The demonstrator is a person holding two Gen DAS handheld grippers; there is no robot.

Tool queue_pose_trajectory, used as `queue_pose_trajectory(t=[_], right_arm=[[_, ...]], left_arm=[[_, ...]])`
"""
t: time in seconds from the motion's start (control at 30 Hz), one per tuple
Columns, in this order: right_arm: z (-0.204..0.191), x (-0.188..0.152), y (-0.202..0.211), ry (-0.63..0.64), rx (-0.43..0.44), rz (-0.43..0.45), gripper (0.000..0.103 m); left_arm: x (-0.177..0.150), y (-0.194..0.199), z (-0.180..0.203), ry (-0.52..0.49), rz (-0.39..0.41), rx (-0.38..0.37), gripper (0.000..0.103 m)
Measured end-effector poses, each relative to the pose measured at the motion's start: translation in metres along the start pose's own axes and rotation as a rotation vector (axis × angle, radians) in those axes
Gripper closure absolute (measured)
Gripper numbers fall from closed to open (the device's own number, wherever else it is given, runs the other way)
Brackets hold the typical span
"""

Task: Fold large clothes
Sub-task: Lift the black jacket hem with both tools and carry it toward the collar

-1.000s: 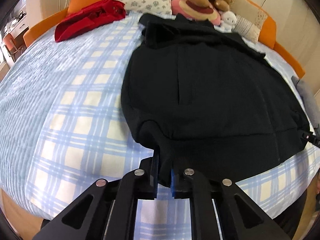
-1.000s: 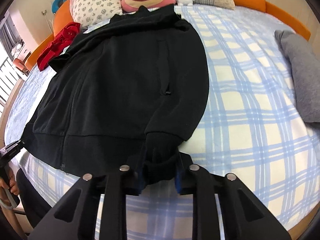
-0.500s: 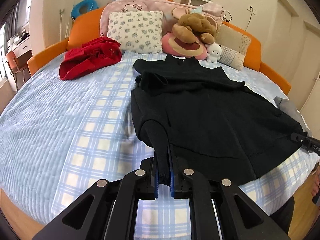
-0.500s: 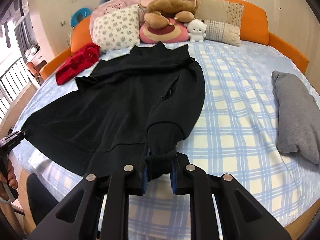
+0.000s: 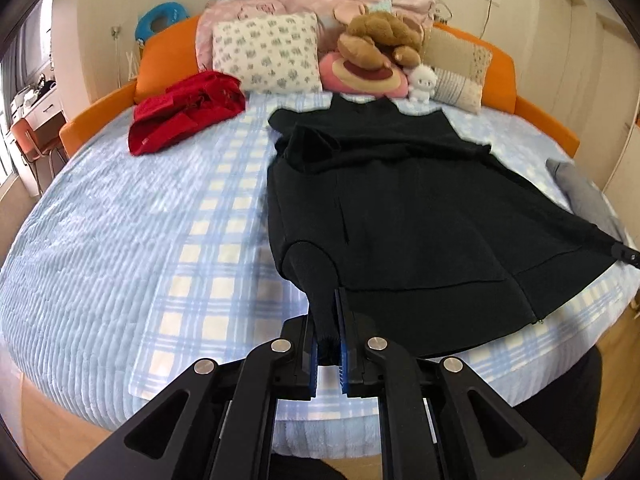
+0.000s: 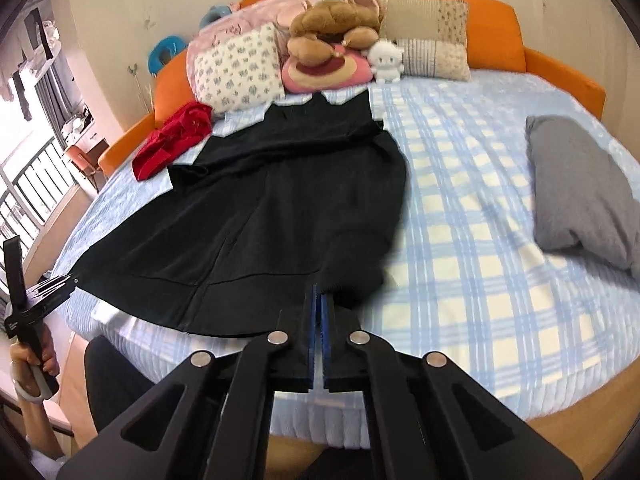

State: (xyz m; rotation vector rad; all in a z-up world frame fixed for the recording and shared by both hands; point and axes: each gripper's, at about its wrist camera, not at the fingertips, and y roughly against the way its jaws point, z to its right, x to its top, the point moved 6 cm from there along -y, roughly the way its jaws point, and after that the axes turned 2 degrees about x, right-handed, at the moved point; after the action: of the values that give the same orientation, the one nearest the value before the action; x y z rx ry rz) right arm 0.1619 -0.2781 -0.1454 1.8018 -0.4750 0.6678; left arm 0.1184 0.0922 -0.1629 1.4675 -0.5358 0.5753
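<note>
My worry is the thin pinch on my right gripper (image 6: 319, 312): the black jacket (image 6: 256, 208) could slip free if I pull the hem taut. My left gripper (image 5: 329, 320) is clamped on a bunched cuff between its fingers. Right fingers are nearly together on the hem edge. The jacket lies spread ahead of both, on the checked bed (image 5: 120, 216).

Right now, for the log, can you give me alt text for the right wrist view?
The right hand-held gripper is closed on the near corner of a black garment spread across a blue plaid bed. A folded grey garment lies to the right, a red garment and pillows beyond.
</note>
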Motion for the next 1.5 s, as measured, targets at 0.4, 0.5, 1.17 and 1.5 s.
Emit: queue_pose_trajectory(t=[0.4,0.5,1.17,1.5], right_arm=[[0.016,0.014,-0.031,-0.06,0.011,0.002,0.1],[0.011,0.035,-0.027,-0.046,0.014,0.044,0.1],[0.003,0.192,-0.059,0.027,0.03,0.192,0.101],[-0.004,0.278,-0.082,0.06,0.005,0.246,0.1]], left_arm=[[-0.003,-0.037,-0.018,0.08,-0.061,-0.034,0.091],[0.018,-0.031,-0.014,0.077,-0.021,-0.053,0.091],[0.185,-0.074,-0.011,0.039,0.117,0.02,0.092],[0.265,-0.111,-0.037,0.082,0.153,0.087,0.093]])
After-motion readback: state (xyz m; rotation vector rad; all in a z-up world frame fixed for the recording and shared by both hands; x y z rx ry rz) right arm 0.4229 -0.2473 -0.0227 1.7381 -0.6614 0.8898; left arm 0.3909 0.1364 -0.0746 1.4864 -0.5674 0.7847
